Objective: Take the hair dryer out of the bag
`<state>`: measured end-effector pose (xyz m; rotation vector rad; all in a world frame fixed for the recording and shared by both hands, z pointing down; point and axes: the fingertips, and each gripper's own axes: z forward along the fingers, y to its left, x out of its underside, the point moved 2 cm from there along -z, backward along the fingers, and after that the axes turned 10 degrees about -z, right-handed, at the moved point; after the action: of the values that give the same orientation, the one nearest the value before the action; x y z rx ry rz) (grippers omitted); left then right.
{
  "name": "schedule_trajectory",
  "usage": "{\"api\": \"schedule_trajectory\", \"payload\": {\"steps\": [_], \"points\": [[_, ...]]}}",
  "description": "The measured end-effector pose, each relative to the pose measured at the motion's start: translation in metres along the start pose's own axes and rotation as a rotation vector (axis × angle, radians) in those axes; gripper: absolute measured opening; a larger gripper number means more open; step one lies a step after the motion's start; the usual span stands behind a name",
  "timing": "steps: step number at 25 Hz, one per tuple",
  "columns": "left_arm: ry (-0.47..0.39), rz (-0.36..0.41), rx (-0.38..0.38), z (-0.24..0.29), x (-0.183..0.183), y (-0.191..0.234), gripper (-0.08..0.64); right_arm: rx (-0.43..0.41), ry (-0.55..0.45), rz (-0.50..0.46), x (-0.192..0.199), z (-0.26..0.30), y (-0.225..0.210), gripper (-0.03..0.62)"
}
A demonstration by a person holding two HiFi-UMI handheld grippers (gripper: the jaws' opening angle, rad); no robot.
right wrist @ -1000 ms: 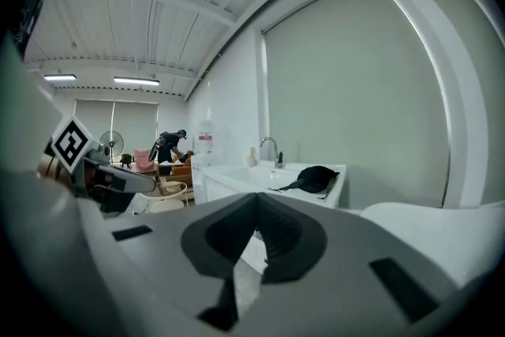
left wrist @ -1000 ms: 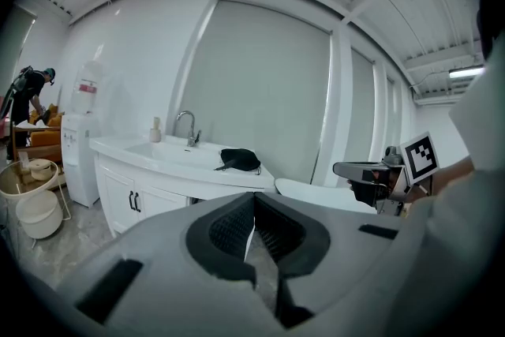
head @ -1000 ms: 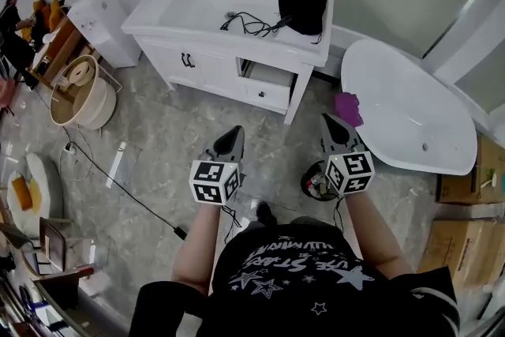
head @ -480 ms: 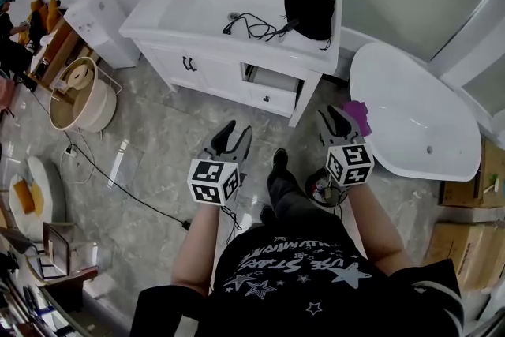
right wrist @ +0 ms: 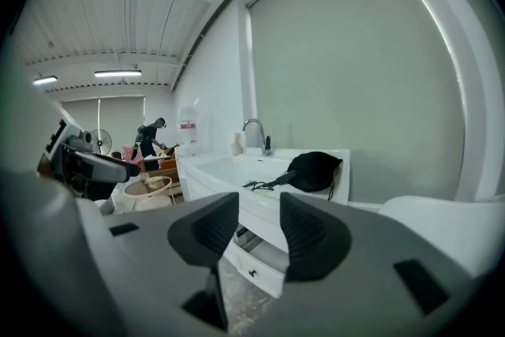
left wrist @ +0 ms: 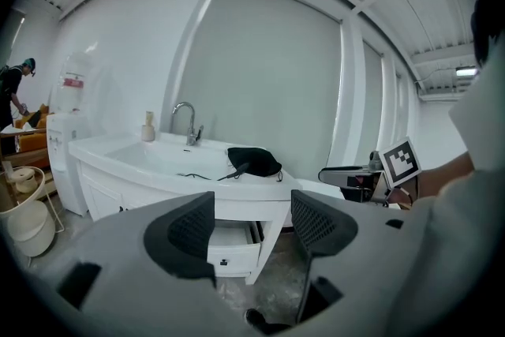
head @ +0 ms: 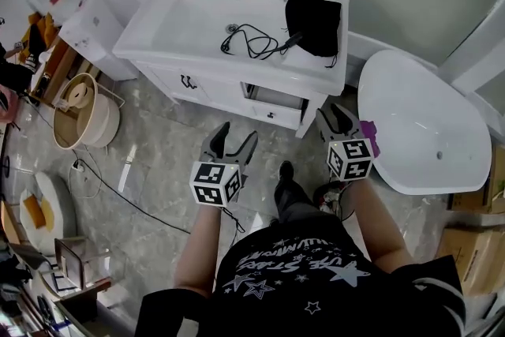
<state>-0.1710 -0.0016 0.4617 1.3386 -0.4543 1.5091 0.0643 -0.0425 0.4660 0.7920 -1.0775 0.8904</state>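
A black bag (head: 314,20) lies on the right end of the white vanity top (head: 189,28), with the hair dryer's black cord (head: 251,40) trailing out of it toward the basin. The bag also shows in the left gripper view (left wrist: 254,162) and the right gripper view (right wrist: 314,170). My left gripper (head: 237,135) hangs over the floor in front of the vanity, its jaws opening with nothing between them (left wrist: 252,226). My right gripper (head: 334,114) is near the vanity's right corner, below the bag, its jaws also opening and empty (right wrist: 259,230).
A vanity drawer (head: 272,101) stands pulled out between the grippers. A white bathtub (head: 426,130) fills the right side. A round cream tub (head: 83,102) and a floor cable (head: 118,189) lie at the left. Cardboard boxes (head: 481,249) sit at the far right.
Both grippers have moved toward the vanity, and their jaws went from shut to spread apart. The person has stepped forward, one foot now showing between the arms.
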Motion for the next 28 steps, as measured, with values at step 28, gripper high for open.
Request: {"api": "schedule_trajectory", "payload": {"steps": [28], "points": [[0.140, 0.047, 0.110, 0.232, -0.075, 0.012, 0.328, 0.131, 0.213, 0.017, 0.021, 0.155, -0.162, 0.184]]}}
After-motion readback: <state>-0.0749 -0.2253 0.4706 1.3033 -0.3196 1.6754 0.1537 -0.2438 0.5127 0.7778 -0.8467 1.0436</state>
